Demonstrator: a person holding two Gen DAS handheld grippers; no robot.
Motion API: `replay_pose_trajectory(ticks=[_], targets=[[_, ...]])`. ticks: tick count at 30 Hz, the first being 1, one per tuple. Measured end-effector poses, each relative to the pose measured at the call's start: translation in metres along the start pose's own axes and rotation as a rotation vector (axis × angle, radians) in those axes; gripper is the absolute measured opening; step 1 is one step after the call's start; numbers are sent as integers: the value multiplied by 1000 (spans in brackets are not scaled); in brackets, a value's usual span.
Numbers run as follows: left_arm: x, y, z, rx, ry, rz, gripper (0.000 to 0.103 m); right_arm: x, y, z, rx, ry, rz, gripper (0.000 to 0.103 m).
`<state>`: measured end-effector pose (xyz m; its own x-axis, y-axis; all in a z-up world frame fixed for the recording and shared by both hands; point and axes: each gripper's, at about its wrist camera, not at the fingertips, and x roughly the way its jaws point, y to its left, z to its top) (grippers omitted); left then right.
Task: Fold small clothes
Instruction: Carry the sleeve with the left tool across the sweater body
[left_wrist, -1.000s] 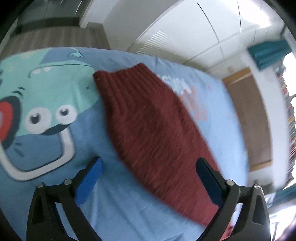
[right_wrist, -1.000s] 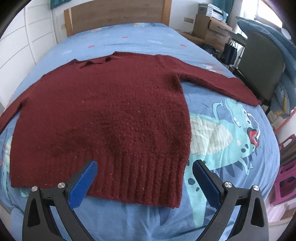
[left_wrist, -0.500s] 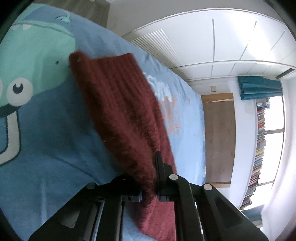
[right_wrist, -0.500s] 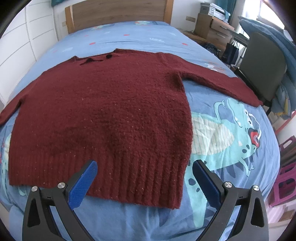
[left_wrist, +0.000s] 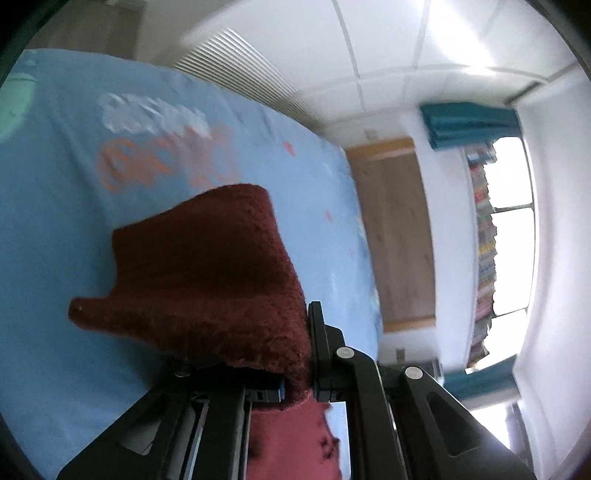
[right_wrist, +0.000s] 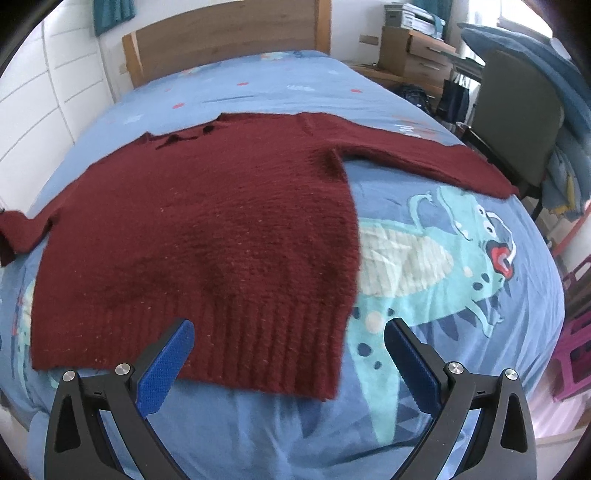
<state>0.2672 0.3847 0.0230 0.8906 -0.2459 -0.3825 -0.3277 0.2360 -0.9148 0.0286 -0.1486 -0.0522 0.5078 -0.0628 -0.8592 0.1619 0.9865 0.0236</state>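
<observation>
A dark red knitted sweater lies spread flat on the blue dinosaur-print bed cover, hem toward me, right sleeve stretched out to the right. My left gripper is shut on the left sleeve and holds it lifted and folded over above the bed; that sleeve end shows at the far left of the right wrist view. My right gripper is open and empty, hovering just above the sweater's ribbed hem.
A wooden headboard stands at the far end of the bed. A grey chair with blue bedding and wooden drawers are to the right. White wardrobe doors run along the left side. A pink stool stands at the lower right.
My left gripper closed on the left sleeve, then lifted it and carried it inward so it folds over. My right gripper stayed open and drifted slightly closer to the hem.
</observation>
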Motion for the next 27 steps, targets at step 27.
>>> replay_pose_trajectory(ticks=[27], targets=[[190, -121, -281, 366, 565, 48, 6, -7, -134, -37, 238, -16, -54, 103]])
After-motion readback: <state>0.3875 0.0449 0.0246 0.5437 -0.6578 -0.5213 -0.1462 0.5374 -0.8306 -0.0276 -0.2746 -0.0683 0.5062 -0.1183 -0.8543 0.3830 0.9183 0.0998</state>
